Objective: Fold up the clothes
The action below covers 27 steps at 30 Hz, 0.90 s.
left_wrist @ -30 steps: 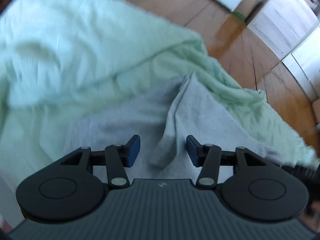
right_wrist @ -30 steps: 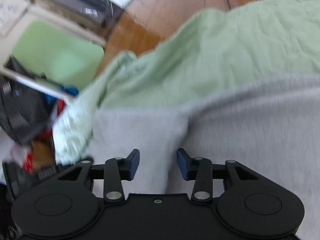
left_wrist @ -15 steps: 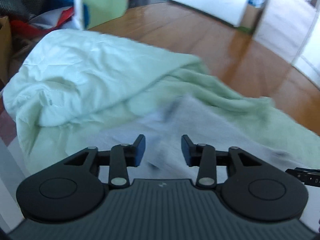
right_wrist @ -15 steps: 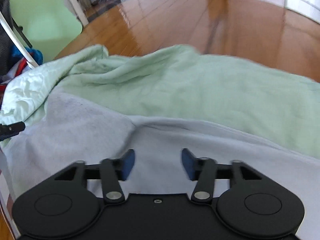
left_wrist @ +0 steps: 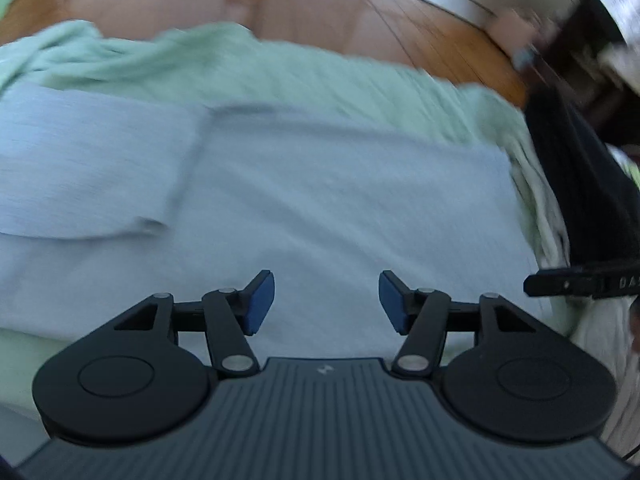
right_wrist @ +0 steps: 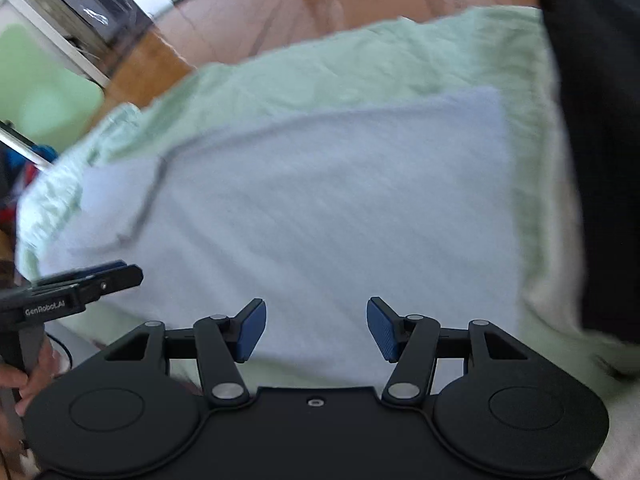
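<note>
Grey knit fabric filled most of both views: the folded garment lay flat on a pale green sheet, with one flap doubled over on its left side. Motion blur smeared nearly everything, so I could not make out what kind of garment it was, nor any seam or label. A dark shape cut off the right edge of both views and I could not tell what it was. Clutter at the far left of the right wrist view was too blurred to name. Brown wooden floor showed beyond the sheet.

My left tool hung over the near edge of the garment, its blue pads standing well apart after just widening, with nothing between them and no cloth touched. My right tool sat likewise above the garment's near edge, its jaws having just spread too, empty. In the right wrist view the left tool poked in from the left edge, gripped by a hand partly cut off by the frame. The garment lay ahead of and below both tools.
</note>
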Each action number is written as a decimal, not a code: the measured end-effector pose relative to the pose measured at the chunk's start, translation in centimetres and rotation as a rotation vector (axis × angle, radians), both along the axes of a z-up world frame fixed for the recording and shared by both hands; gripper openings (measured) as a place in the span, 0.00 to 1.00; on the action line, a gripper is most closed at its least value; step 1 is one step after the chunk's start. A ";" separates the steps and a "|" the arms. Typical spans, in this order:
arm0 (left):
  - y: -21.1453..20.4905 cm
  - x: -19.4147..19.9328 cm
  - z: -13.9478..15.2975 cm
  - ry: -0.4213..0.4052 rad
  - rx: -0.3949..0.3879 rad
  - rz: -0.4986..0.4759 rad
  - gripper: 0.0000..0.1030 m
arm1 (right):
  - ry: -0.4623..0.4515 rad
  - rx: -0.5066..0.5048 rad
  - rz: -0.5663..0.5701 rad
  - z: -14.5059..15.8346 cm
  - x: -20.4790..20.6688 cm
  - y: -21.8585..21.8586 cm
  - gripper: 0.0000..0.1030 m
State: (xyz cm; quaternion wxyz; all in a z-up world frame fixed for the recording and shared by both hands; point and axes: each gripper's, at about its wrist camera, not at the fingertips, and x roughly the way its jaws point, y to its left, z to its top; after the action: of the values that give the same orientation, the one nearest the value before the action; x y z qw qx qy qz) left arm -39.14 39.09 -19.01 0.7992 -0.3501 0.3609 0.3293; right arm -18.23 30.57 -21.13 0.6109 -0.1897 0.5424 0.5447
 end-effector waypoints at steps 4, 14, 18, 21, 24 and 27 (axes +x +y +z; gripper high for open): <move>-1.4 1.6 -1.3 0.051 -0.030 -0.044 0.57 | 0.172 -0.070 -0.124 -2.0 1.6 -2.0 0.64; -3.7 3.1 -1.4 0.098 0.018 -0.155 0.57 | -0.016 -0.305 -0.214 -5.0 5.5 -1.4 0.64; -3.7 3.6 -1.6 0.101 0.007 -0.152 0.57 | -0.088 -0.371 -0.230 -5.8 6.7 -1.2 0.65; -3.7 3.9 -1.6 0.099 0.009 -0.169 0.57 | -0.032 -0.384 -0.224 -6.6 6.6 -1.1 0.65; -3.7 4.3 -1.4 0.084 0.025 -0.186 0.57 | -0.012 -0.350 -0.236 -7.1 6.2 -1.2 0.39; -4.1 4.9 -0.6 0.034 0.052 -0.225 0.57 | -0.001 -0.207 -0.247 -5.2 5.8 -1.6 0.10</move>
State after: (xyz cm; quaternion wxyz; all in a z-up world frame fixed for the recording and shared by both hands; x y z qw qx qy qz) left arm -34.26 35.00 -19.66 0.8338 -0.2809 0.4025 0.2528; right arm -12.45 28.93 -26.28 0.6508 -0.1838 0.6144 0.4064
